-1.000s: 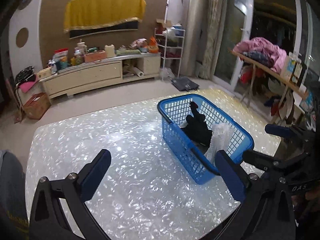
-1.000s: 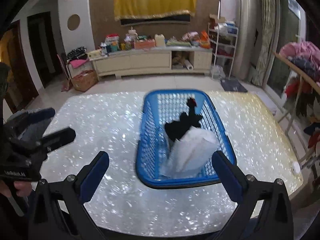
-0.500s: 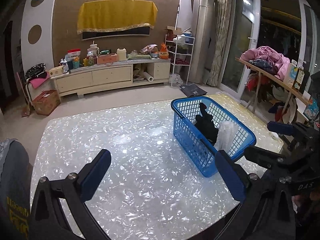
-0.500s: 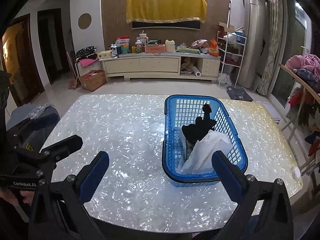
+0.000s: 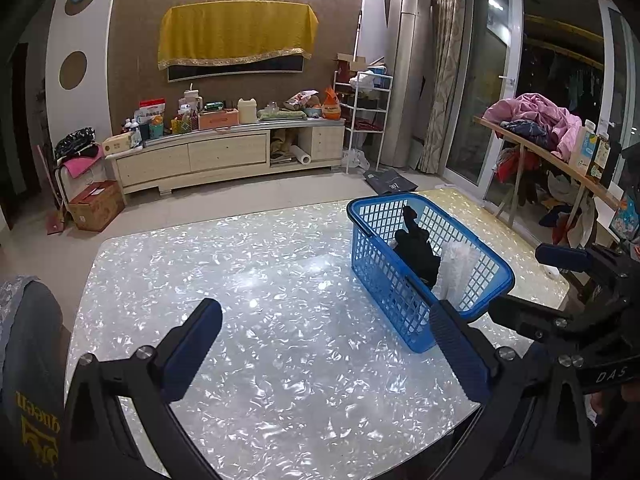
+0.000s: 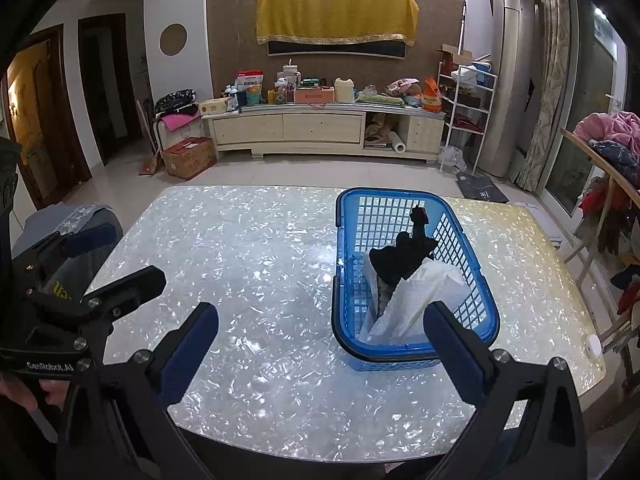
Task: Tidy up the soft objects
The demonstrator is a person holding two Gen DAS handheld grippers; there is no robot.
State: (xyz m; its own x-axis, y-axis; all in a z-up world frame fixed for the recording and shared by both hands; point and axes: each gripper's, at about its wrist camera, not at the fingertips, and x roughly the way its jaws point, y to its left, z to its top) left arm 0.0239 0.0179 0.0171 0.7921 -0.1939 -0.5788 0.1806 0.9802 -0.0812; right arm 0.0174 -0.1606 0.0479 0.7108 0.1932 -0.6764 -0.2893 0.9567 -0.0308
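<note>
The right gripper (image 6: pixel 320 344) is held wide and empty over the near bench (image 6: pixel 256 256), and the blue basket (image 6: pixel 416 354) lies just ahead and to its right, long axis running near to far. A black soft item (image 6: pixel 402 258) and a white one (image 6: pixel 416 300) are seen inside it. The left gripper (image 5: pixel 324 350), equally wide and empty, is placed further left, so the right one is judged nearer.

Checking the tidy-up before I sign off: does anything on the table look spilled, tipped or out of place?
Nothing stands out. The blue basket sits upright on the table, with the black item and white item inside. Part of the black item pokes above the rim. Both the left gripper and right gripper are open and hold nothing.
</note>
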